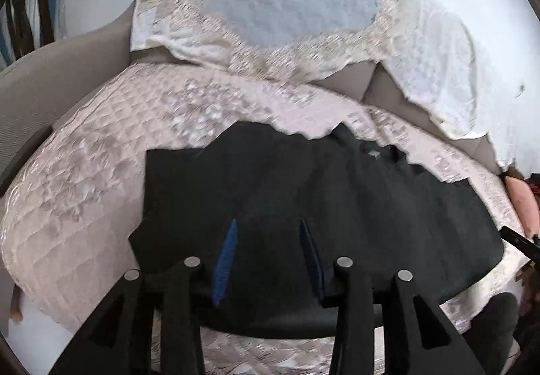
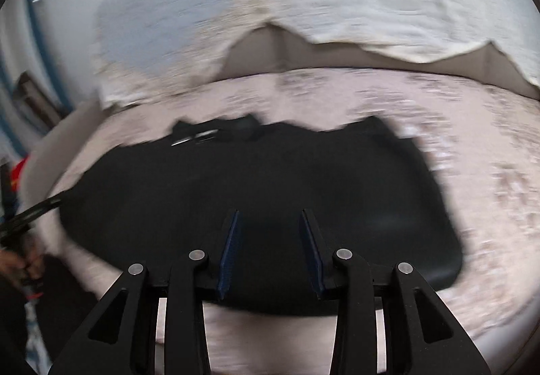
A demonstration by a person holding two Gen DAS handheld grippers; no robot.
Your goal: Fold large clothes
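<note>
Dark clothing (image 1: 303,193) lies spread flat on the pink quilted bed cover (image 1: 84,172), a white lace-edged blanket (image 1: 276,4) bunched beyond it. Left hand-held gripper (image 1: 268,250) hovers above the garment's near edge, jaws parted, nothing between them. Right hand-held gripper (image 2: 270,243) likewise hangs over the cloth, partly open and empty.

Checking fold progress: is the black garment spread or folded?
Partly folded: the black garment lies flat on the quilt, a compact block.
</note>
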